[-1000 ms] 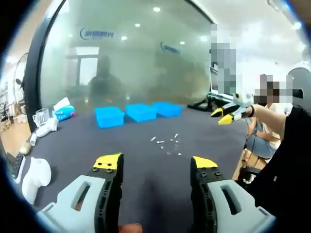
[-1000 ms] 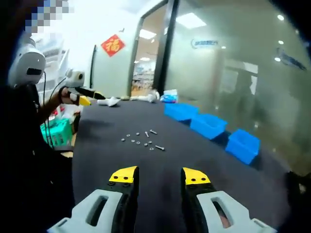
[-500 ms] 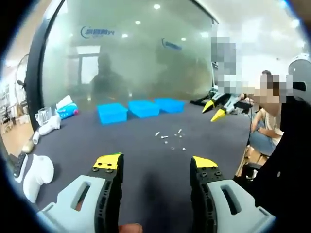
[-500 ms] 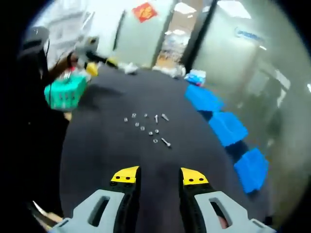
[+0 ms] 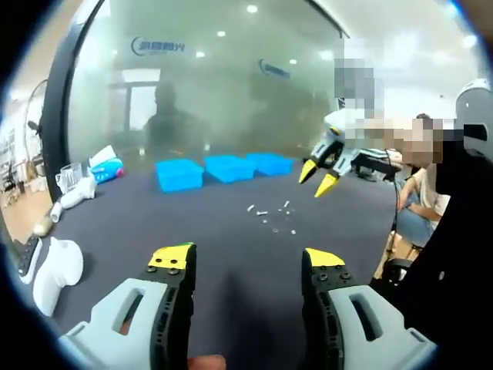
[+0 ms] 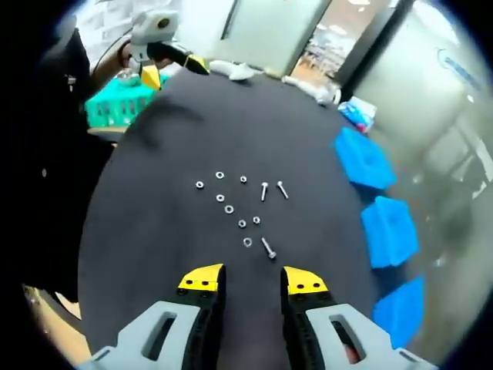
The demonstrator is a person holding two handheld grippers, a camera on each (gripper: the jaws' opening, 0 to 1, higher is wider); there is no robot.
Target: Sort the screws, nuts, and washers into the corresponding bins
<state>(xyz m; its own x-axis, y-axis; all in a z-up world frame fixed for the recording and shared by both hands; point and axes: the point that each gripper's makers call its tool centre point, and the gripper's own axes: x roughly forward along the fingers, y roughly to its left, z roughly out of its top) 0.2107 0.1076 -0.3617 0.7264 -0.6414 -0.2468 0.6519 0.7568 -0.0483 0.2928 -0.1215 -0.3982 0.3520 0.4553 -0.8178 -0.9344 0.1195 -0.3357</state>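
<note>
In the right gripper view the right gripper (image 6: 249, 282) rises from the bottom centre with its yellow-tipped jaws spread a little and nothing between them, poised above the dark counter (image 6: 154, 231). Just beyond the tips, at the centre of the frame, lies the scatter of hardware: one screw (image 6: 268, 248) nearest the jaws, two more screws (image 6: 264, 190) side by side farther up, and small nuts and washers (image 6: 229, 209) dotted to their left, all loose and apart from each other. Down the right edge of that frame three blue bins (image 6: 389, 230) stand in a row, well apart from the hardware, with open counter between. At the upper left the left gripper (image 6: 173, 60) is held over the counter's far edge, beside a green basket (image 6: 115, 108) that sits off the counter. In the left gripper view the left gripper (image 5: 248, 262) fills the bottom with its jaws spread wide and empty; the hardware shows as pale specks at mid-frame right, and the blue bins (image 5: 179, 174) line the counter's far side before a frosted glass wall (image 5: 200, 85). The right gripper (image 5: 317, 174) hangs in from the right above the specks, tips parted. White objects (image 5: 52, 270) lie at the lower left edge of the counter, clear of the hardware.
</note>
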